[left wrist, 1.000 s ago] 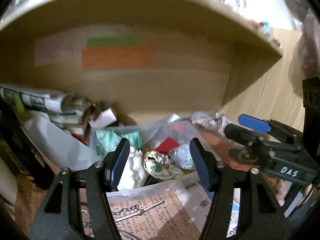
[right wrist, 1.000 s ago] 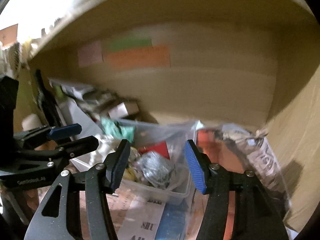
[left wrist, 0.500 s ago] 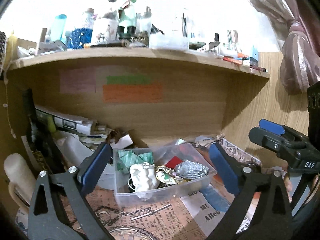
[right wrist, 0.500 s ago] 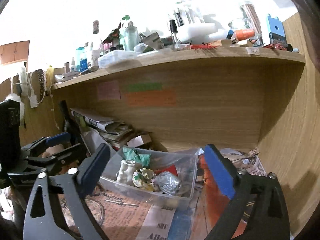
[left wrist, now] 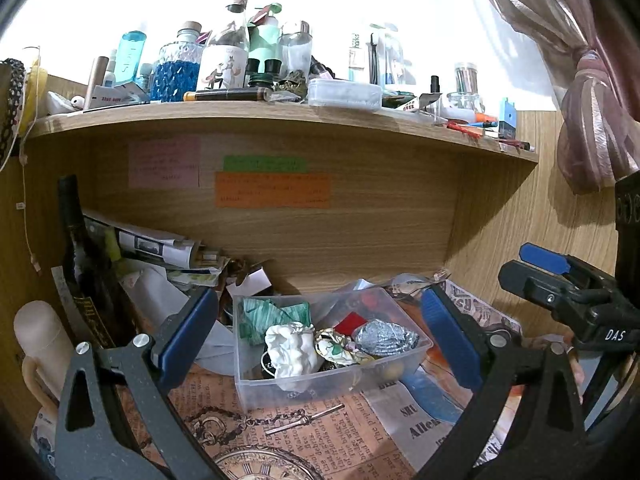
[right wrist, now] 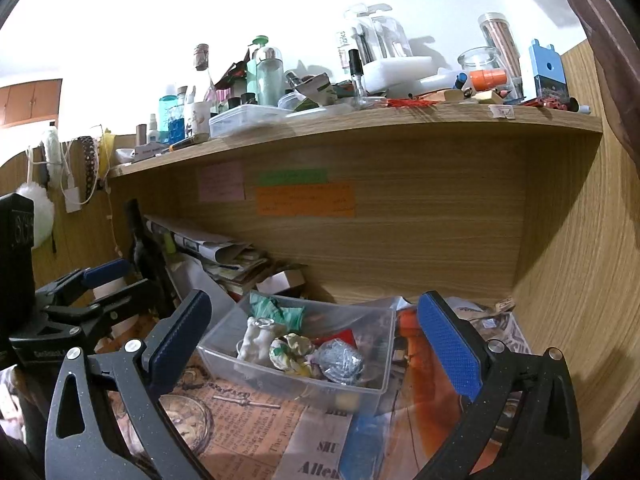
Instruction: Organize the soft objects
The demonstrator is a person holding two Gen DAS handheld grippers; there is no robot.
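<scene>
Both grippers [left wrist: 318, 340] [right wrist: 312, 344] wide apart, empty, clear bin [left wrist: 408, 356] of soft objects [left wrist: 292, 350] framed between fingers

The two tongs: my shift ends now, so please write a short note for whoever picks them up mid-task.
Left tongs: open, holding nothing, hanging in front of the clear bin.
Right tongs: open, holding nothing, facing the same bin.
In the bin: a green cloth, a white lump, a floral scrunchie, a silver pouch and a red piece.
Done: those soft things lie in the bin.
Left: I can't tell whether more soft things remain in the clutter beside the bin.
</scene>
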